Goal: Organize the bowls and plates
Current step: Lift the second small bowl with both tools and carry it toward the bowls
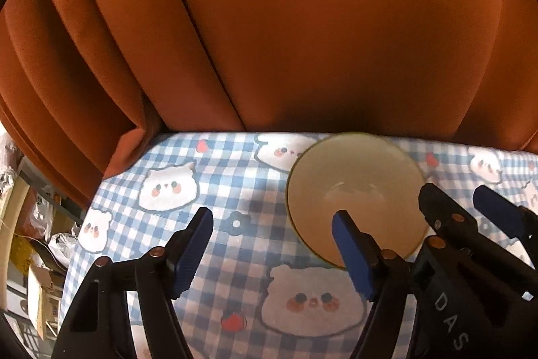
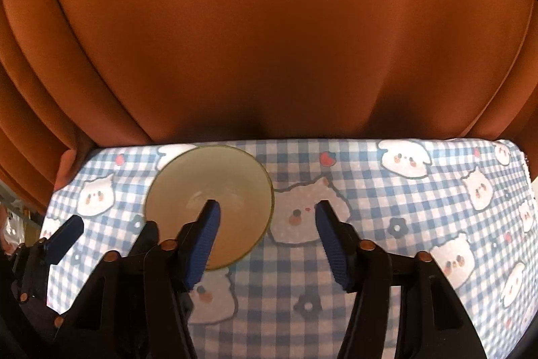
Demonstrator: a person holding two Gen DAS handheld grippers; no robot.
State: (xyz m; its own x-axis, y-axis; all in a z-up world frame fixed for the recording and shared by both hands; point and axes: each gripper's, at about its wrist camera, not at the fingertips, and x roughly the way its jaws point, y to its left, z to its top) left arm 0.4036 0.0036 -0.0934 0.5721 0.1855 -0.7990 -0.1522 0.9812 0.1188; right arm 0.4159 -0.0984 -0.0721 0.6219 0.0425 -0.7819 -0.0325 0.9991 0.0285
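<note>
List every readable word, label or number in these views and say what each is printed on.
"DAS": white letters on the black body of the right tongs, seen in the left wrist view; the lettering runs out of frame.
Nothing else is readable: the checked tablecloth carries only cartoon animals and flowers.

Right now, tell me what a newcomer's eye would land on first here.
A pale bowl sits alone near the far edge of the blue checked tablecloth printed with cartoon animal faces. Behind it hangs a wide orange curtain. Both the left gripper and right gripper hover open near the bowl.
</note>
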